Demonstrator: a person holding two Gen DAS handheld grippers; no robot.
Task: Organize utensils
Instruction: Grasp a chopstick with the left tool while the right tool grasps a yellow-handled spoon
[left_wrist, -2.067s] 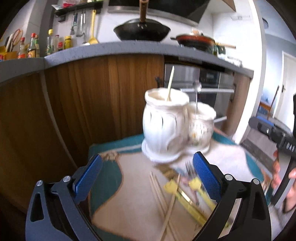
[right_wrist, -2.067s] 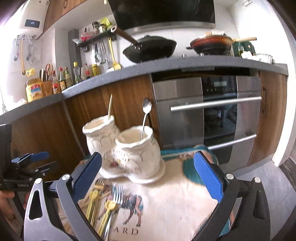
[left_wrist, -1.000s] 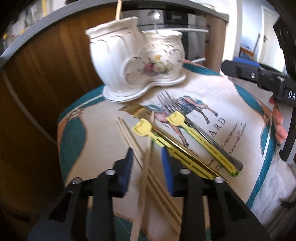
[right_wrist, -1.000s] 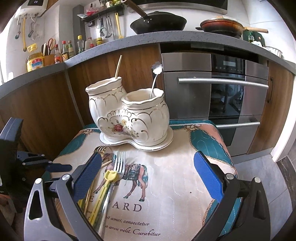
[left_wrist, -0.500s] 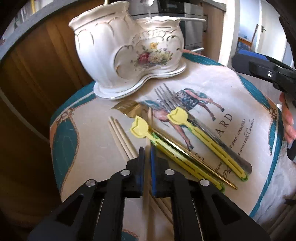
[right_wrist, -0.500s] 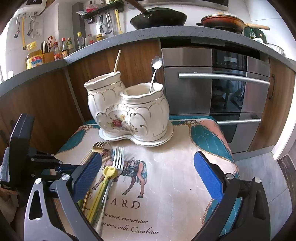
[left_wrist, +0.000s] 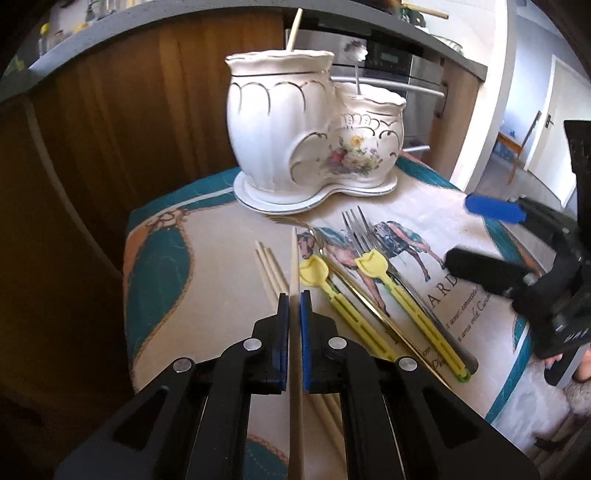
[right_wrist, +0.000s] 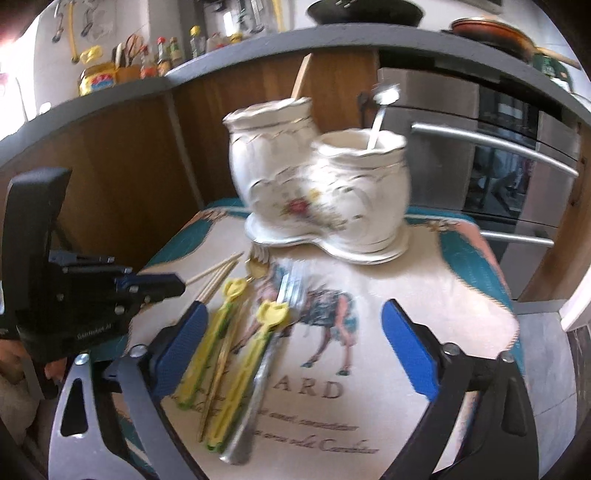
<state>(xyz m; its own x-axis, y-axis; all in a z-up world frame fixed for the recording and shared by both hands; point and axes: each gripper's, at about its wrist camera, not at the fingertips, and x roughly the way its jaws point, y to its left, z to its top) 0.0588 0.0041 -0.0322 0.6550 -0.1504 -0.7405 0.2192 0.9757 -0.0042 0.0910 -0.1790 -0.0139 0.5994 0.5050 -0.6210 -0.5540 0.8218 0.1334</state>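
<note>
1. While the left gripper (left_wrist: 294, 306) pinches a single chopstick (left_wrist: 294, 258) between its blue pads, the stick runs straight down the line of the fingers with its tip pointing at the holder (left_wrist: 314, 147), a grip that looks chosen so it can be tipped up and dropped in end first.
2. Jaws on that side are drawn in narrow, with only the thickness of the stick between them.
3. Over on the other side, the right gripper (right_wrist: 291, 343) hangs above the cloth (right_wrist: 424, 295) with its jaws spread wide and nothing between them, apparently waiting its turn over the forks.
4. Loose chopsticks (left_wrist: 269, 269) lie just beside the held one on the cloth, fanned together, so I judge them next in line.
5. Two yellow-handled forks (left_wrist: 373, 291) and a slim gold fork (left_wrist: 365, 299) lie side by side nearer the right gripper, tines toward the holder.
6. Standing at the far edge of the cloth, the holder is a white double pot on one base: the taller pot already has a chopstick (left_wrist: 294, 24) poking out, the shorter one a spoon (left_wrist: 355, 55).
7. Sorting by kind seems the idea, so the held stick most likely belongs in the taller pot.
8. Most utensils are not yet put away, so the job looks early.
9. Watch the long stick: gripped low, its free end could swing and clip the pot rim.
</note>
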